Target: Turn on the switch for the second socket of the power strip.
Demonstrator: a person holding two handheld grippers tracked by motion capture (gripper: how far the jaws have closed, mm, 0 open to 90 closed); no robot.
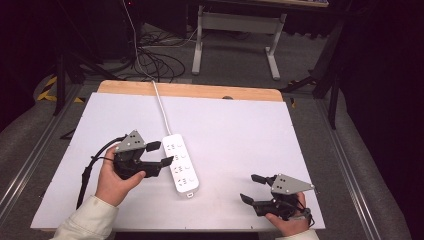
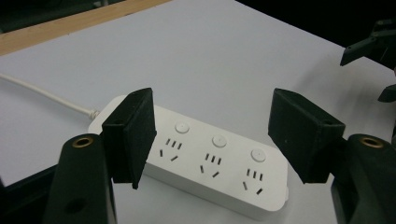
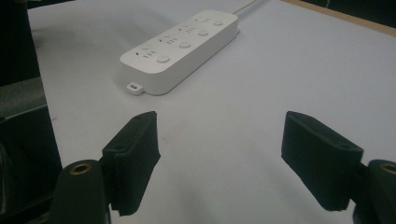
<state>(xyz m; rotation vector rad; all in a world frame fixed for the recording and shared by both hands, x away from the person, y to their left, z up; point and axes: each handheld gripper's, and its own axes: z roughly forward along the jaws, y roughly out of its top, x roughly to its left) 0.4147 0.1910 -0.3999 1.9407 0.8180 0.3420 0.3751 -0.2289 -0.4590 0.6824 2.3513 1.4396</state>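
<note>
Where the room behind falls into darkness, little can be made out beyond a desk frame [image 1: 235, 35] and loose cables [image 1: 155, 62] on the floor. Table [image 1: 240, 125]: white sheet over a wooden top, the wood showing as a strip along the far edge; the near edge is cut off by the bottom of the high view. Wide bare surface lies right of centre and toward the far edge.

Power strip [image 1: 181, 164]: white, flat on the table left of centre, its cord [image 1: 161, 107] running to the far edge. Round buttons and socket slots are plain in the left gripper view [image 2: 210, 163]; no readable lettering on it. Its cord end is partly hidden there behind one jaw.

Left gripper [image 1: 161, 153]: held just beside the strip's left flank, jaws well apart, nothing between the pads, no contact with the strip that I can see. Left hand [image 1: 114, 182] wraps the body; the sleeve runs off frame.

Right gripper [image 1: 252, 188]: near the table's near right corner, well apart from the strip, jaws wide, empty, bare table between them [image 3: 219, 158]. Right hand [image 1: 290, 220] is cut off at the bottom edge.
</note>
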